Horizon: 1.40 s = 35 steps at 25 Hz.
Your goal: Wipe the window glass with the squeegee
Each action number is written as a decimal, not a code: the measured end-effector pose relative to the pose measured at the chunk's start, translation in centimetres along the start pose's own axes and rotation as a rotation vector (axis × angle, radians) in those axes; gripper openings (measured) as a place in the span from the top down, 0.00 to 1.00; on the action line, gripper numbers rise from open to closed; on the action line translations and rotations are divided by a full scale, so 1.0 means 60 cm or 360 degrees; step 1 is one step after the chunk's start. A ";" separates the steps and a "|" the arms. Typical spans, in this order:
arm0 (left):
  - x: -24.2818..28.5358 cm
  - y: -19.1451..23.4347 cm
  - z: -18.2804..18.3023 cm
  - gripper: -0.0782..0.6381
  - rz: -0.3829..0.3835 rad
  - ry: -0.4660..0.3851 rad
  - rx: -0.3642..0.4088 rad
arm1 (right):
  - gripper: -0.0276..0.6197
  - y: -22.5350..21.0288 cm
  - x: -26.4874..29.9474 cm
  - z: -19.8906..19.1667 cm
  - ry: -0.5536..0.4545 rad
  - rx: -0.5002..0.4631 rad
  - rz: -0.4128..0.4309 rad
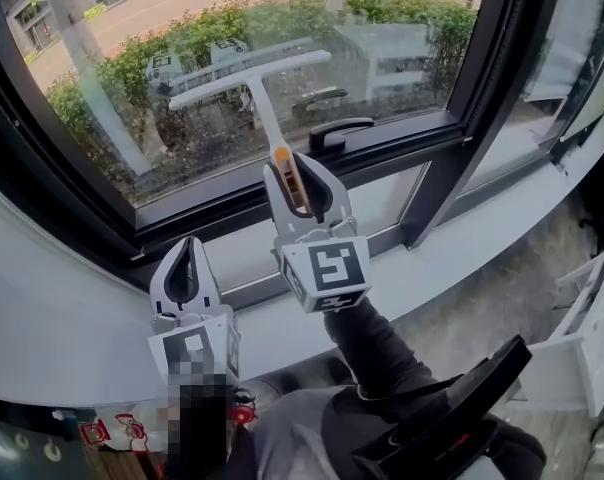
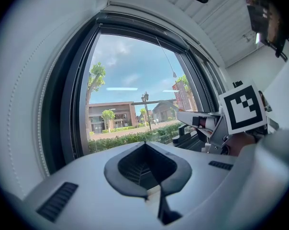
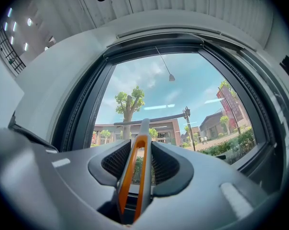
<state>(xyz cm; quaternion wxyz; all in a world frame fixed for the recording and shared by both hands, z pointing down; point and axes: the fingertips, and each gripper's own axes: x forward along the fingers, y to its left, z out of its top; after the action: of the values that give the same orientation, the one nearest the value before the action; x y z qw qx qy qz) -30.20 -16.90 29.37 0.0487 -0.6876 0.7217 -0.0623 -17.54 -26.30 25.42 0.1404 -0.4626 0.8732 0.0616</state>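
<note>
Your left tongs (image 1: 187, 253) sit low and near, pressed together on nothing. Your right tongs (image 1: 300, 168) pinch the squeegee (image 1: 252, 76) by its orange-striped handle, with the blade far up at the window glass (image 1: 402, 58). Gripped so low, the handle may twist and lift one blade end, leaving streaks. A downward sweep could strike the window latch (image 1: 340, 130). Reflections hide whether the blade touches the glass.

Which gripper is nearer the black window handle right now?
Right. The right gripper, holding the squeegee, sits just below and left of the window handle. The left gripper hangs lower and much farther left.
</note>
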 end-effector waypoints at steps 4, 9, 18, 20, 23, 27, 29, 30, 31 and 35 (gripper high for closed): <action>-0.002 -0.004 -0.001 0.89 -0.0005 0.0005 0.0009 | 0.76 -0.001 -0.007 -0.017 0.0045 0.0003 0.0002; -0.006 -0.010 -0.003 0.89 -0.0010 0.0009 0.0016 | 0.76 -0.002 -0.017 -0.033 0.0065 0.0049 -0.0018; -0.007 -0.020 -0.004 0.89 -0.0032 0.0017 0.0028 | 0.76 -0.001 -0.031 -0.070 0.0140 0.0047 -0.0004; -0.009 -0.023 -0.002 0.89 -0.0038 0.0017 0.0031 | 0.76 -0.001 -0.035 -0.078 0.0158 0.0035 -0.0003; -0.012 -0.027 -0.003 0.89 -0.0048 0.0018 0.0037 | 0.76 0.000 -0.042 -0.090 0.0176 0.0041 -0.0008; -0.008 -0.033 -0.005 0.90 -0.0056 0.0026 0.0043 | 0.76 -0.005 -0.045 -0.104 0.0194 0.0059 -0.0010; -0.008 -0.036 -0.006 0.89 -0.0060 0.0029 0.0046 | 0.76 -0.007 -0.048 -0.109 0.0200 0.0059 -0.0013; -0.008 -0.036 -0.006 0.89 -0.0062 0.0029 0.0047 | 0.76 -0.007 -0.049 -0.111 0.0204 0.0059 -0.0014; -0.008 -0.037 -0.007 0.89 -0.0064 0.0030 0.0048 | 0.76 -0.007 -0.050 -0.114 0.0209 0.0065 -0.0012; -0.005 -0.040 -0.009 0.90 -0.0071 0.0036 0.0048 | 0.76 -0.005 -0.052 -0.122 0.0225 0.0106 -0.0005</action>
<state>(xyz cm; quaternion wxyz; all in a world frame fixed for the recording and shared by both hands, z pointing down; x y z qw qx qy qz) -27.89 -16.72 30.27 0.0494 -0.7019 0.7058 -0.0821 -17.03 -25.75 33.35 0.0939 -0.4621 0.8818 -0.0005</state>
